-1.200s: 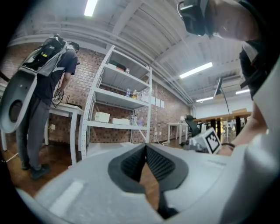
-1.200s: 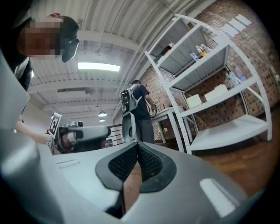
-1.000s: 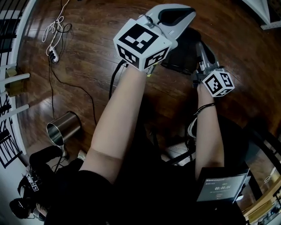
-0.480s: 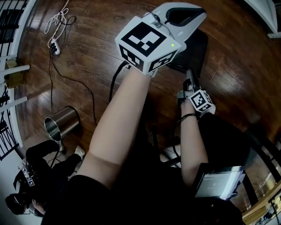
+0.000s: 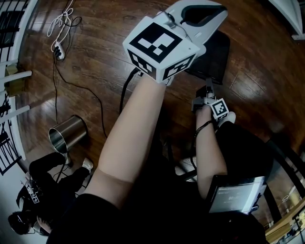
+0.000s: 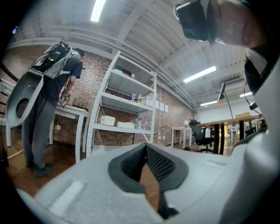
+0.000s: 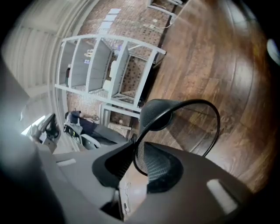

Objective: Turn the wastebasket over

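Note:
The black mesh wastebasket [image 5: 215, 53] rests on the wooden floor beyond my right gripper [image 5: 208, 89]. In the right gripper view the basket [image 7: 158, 114] lies tipped, its round wire rim [image 7: 217, 127] facing right. Its mesh wall runs between the jaws of the right gripper [image 7: 138, 151], which are opening, with a gap showing beside the mesh. My left gripper [image 5: 202, 12] is raised high, close to the head camera, and hides part of the basket. In its own view the left gripper [image 6: 145, 146] points level into the room, its pads meeting at the tips with nothing between them.
A shiny steel bin [image 5: 69, 136] stands on the floor at the left. A power strip with cables [image 5: 59, 50] lies at the far left. A person crouches at the lower left [image 5: 40, 183]. White shelving [image 6: 127, 105] and a standing person [image 6: 46, 92] are ahead of the left gripper.
My right gripper has sunk towards the floor and rolled, bringing the wastebasket down with it. Its jaws have begun to part. The left gripper has stayed put.

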Demonstrator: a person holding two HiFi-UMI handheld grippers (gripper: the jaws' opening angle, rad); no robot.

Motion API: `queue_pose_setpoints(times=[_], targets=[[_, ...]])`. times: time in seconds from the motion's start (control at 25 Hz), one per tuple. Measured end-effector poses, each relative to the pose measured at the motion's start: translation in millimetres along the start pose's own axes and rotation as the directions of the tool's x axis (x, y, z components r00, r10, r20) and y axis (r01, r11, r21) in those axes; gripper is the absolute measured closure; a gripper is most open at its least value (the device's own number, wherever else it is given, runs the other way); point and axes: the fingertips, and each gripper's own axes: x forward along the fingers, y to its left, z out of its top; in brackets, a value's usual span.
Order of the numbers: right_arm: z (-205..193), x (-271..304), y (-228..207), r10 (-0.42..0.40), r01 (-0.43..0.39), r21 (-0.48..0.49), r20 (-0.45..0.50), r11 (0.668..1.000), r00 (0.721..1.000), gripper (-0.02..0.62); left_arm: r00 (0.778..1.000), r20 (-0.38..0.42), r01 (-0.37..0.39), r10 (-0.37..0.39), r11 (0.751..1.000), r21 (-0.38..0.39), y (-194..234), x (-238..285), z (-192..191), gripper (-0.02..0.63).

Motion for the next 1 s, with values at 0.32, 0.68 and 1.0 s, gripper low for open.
queue_pose_setpoints(times=[0.32, 0.68, 1.0], targets=[[30, 29, -23, 0.011, -0.042, 0.224, 0.139, 0.974, 0.990, 0.454, 1.000, 0.010, -0.004, 0.004, 1.000, -0.007, 0, 2, 0, 0.603], [56, 60, -21, -0.014, -0.069, 0.317, 0.253, 0.946, 0.967, 0.560, 1.000, 0.010, -0.018, 0.018, 1.000, -0.008, 5, 0, 1, 0.603], [58, 69, 4, 0.033, -0.066, 0.194, 0.169, 0.979, 0.985, 0.581, 1.000, 0.014, -0.013, 0.013, 1.000, -0.003, 6, -4, 6, 0.603]])
